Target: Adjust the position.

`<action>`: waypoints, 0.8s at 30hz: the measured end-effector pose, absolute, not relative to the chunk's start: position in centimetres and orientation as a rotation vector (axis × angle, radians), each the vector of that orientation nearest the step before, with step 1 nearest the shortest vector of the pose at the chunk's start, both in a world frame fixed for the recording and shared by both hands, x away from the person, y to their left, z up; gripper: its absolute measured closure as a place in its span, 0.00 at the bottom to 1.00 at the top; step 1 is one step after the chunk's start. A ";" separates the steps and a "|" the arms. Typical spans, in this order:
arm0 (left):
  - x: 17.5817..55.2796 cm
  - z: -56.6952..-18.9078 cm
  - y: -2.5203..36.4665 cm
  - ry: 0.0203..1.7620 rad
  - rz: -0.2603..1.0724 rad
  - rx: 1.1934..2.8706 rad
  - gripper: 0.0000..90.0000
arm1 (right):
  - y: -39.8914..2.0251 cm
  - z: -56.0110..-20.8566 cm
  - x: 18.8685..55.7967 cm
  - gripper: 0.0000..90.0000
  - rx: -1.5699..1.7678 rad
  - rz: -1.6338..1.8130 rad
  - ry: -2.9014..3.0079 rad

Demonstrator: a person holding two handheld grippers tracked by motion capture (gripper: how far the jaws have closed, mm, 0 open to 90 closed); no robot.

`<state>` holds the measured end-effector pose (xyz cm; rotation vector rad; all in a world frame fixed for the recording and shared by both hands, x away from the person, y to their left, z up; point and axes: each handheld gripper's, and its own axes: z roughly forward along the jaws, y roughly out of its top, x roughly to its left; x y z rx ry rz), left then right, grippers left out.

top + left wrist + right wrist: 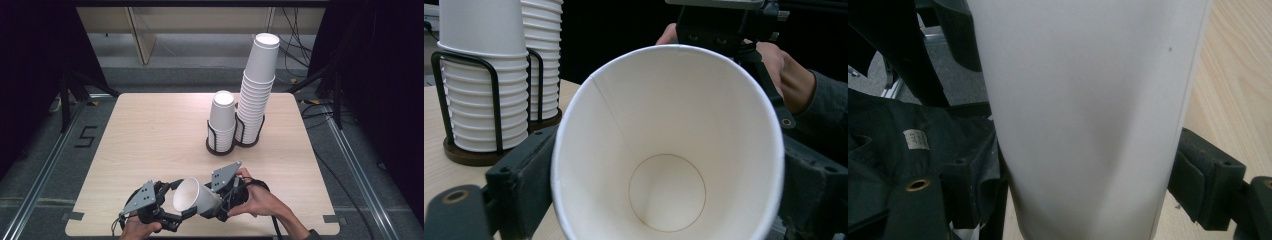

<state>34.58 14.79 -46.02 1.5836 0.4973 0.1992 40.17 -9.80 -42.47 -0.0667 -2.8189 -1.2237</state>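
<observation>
A single white paper cup (192, 197) lies on its side in the air near the table's front edge, its mouth turned to the left. My left gripper (181, 199) has its jaws on either side of the rim, pressing it, and the left gripper view looks straight into the cup (664, 150). My right gripper (210, 202) is shut on the cup's body from the right. In the right gripper view the cup wall (1088, 125) stands between the two black pads (1200, 185). The hand with the right gripper (724, 25) shows behind the cup.
Two stacks of white cups stand in black wire holders at the back right of the wooden table (150, 135): a short stack (221, 122) and a tall leaning stack (257, 85). The table's left half is bare wood. Dark frames and cables flank the table.
</observation>
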 end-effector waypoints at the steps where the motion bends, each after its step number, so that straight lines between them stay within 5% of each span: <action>1: 34.6 -46.0 14.8 0.495 0.207 1.586 0.13 | -9.8 -42.5 40.2 0.25 -0.073 -1.222 -2.819; 6: 34.4 -45.8 14.6 0.507 0.265 1.619 0.14 | -9.7 -42.7 40.2 0.17 -0.149 -1.206 -2.849; 24: 34.1 -45.2 14.2 0.579 0.338 1.698 0.15 | -8.9 -43.5 39.0 0.19 -0.157 -1.161 -3.015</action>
